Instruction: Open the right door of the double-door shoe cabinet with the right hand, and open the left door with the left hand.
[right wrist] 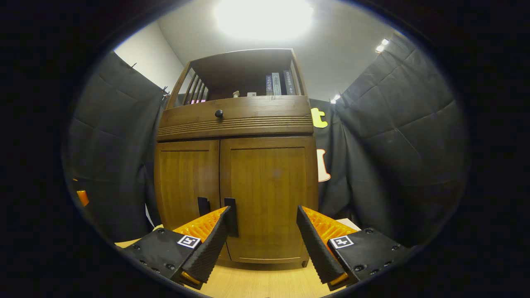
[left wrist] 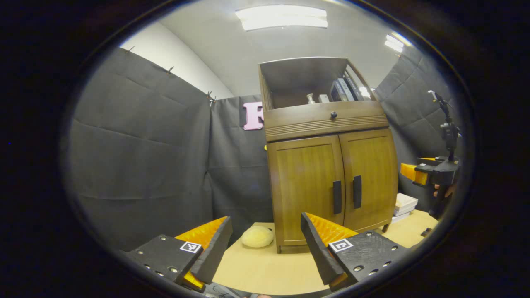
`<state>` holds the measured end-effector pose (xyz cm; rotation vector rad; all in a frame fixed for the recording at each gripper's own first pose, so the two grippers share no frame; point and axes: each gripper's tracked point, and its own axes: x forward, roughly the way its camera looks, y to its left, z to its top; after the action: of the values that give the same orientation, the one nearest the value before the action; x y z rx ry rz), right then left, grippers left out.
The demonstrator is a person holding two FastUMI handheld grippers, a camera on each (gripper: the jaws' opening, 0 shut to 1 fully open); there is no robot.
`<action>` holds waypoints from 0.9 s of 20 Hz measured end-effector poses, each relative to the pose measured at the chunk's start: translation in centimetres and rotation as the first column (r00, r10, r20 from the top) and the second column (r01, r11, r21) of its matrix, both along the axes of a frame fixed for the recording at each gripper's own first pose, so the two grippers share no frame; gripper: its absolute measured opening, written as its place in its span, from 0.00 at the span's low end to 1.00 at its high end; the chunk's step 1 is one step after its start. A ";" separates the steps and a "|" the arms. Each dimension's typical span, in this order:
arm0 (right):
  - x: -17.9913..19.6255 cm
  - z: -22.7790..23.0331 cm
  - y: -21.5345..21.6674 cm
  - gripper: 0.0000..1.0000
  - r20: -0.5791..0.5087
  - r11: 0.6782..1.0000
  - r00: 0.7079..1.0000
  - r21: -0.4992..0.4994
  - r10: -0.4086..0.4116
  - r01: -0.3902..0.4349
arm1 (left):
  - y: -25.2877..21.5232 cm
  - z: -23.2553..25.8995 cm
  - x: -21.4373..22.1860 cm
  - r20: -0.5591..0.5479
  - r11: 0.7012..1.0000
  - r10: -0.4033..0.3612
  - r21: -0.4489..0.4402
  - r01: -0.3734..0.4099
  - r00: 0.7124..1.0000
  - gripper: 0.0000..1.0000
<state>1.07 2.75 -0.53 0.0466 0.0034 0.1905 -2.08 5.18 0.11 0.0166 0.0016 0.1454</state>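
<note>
A brown wooden shoe cabinet (left wrist: 327,182) stands on the pale table, both doors closed. Its left door (left wrist: 306,188) and right door (left wrist: 370,178) each carry a dark vertical handle, left handle (left wrist: 337,197) and right handle (left wrist: 357,191). My left gripper (left wrist: 265,244) is open, low in front of the cabinet's left side, holding nothing. In the right gripper view the cabinet (right wrist: 236,182) looms close; my right gripper (right wrist: 263,236) is open before the right door (right wrist: 269,198), its left finger (right wrist: 213,240) beside the right handle (right wrist: 231,216). The right gripper (left wrist: 430,174) also appears far right in the left gripper view.
A yellowish soft ball (left wrist: 257,236) lies on the table left of the cabinet's base. A stack of white books (left wrist: 403,205) sits to the cabinet's right. A drawer with a round knob (right wrist: 218,113) and an open shelf with books (right wrist: 277,84) top the cabinet. Black cloth walls surround.
</note>
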 end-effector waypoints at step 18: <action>-0.5 -2.4 1.5 0.98 -0.110 0.995 0.989 0.005 0.096 -0.096 | 6.2 0.2 -5.1 -0.022 0.971 0.234 0.051 -0.233 0.972 0.96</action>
<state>0.55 4.25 -2.96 0.0562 0.1162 0.2840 -7.16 11.35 0.27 0.0667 0.0285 0.3810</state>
